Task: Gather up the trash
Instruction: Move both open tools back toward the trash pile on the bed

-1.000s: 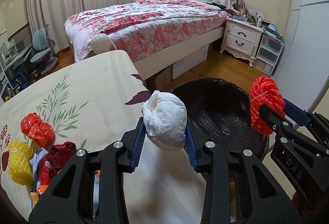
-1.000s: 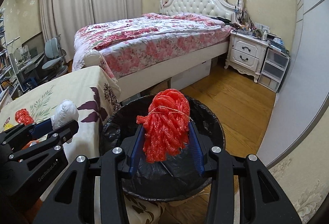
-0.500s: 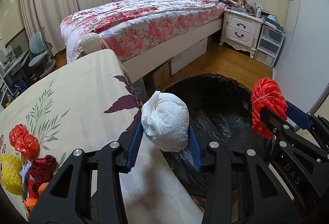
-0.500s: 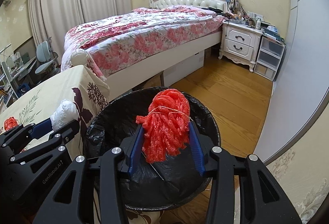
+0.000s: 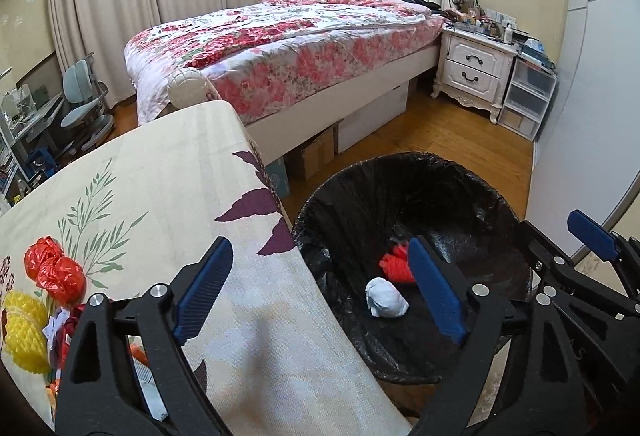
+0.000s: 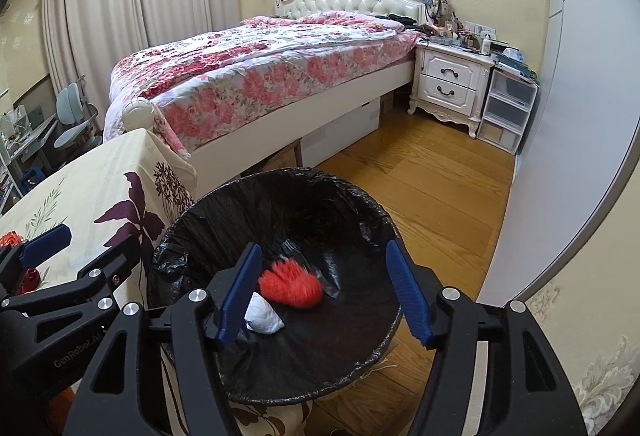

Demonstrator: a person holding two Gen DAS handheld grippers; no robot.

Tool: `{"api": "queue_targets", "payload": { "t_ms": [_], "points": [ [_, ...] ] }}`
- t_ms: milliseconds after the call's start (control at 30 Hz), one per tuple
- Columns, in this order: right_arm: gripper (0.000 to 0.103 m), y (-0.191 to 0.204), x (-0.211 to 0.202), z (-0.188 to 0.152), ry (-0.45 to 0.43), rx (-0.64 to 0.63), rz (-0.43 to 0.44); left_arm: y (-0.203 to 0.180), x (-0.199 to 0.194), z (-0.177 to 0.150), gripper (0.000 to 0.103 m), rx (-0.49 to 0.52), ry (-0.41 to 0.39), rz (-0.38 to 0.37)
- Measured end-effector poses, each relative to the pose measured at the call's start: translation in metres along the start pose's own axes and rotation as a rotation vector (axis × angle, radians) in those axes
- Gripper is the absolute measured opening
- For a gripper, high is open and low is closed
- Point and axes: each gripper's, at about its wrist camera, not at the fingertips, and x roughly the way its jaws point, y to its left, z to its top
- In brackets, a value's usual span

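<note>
A black-lined trash bin (image 5: 404,172) (image 6: 280,180) stands beside the table. Inside it lie a white crumpled paper ball (image 5: 385,298) (image 6: 262,311) and a red mesh net (image 5: 394,265) (image 6: 292,282), the net blurred in the right wrist view. My left gripper (image 5: 320,294) hangs over the table edge and bin rim, its jaws opening wide with nothing between them. My right gripper (image 6: 325,296) is above the bin, its jaws opening too, empty; it also shows at the right of the left wrist view (image 5: 580,248). More trash sits on the table: red plastic balls (image 5: 54,270) and yellow foam net (image 5: 24,332).
The table (image 5: 160,196) wears a cream floral cloth. A bed (image 5: 280,48) with a flowered quilt, a white nightstand (image 5: 472,72) and plastic drawers (image 5: 528,100) stand beyond on the wood floor (image 6: 432,180). A desk chair (image 5: 84,108) is at the far left.
Both grippers opened. The white paper ball dropped from the left one and the red net from the right one; both now lie in the bin.
</note>
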Motion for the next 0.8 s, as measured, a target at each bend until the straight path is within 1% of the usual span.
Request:
{"api": "queue_targets", "payload": {
  "t_ms": [33,100,233,433,600,800],
  "points": [
    [0.069,0.0,-0.002,0.0,-0.001,0.001,-0.003,0.001,-0.001,0.0,0.089,0.001,0.0,0.006],
    [0.071,0.0,-0.004,-0.002,-0.003,0.004,-0.008,0.002,-0.005,-0.002,0.09,0.001,0.001,0.016],
    [0.074,0.003,-0.01,-0.006,-0.002,0.005,-0.013,0.01,-0.014,-0.005,0.09,-0.014,0.008,0.01],
    [0.075,0.012,-0.022,-0.011,-0.001,-0.004,-0.007,0.026,-0.035,-0.012,0.09,-0.04,0.006,0.005],
    [0.075,0.024,-0.034,-0.015,-0.004,-0.018,0.017,0.044,-0.053,-0.021,0.09,-0.062,0.003,0.022],
    [0.075,0.045,-0.049,-0.024,0.001,-0.043,0.064,0.078,-0.076,-0.037,0.09,-0.1,0.0,0.058]
  ]
}}
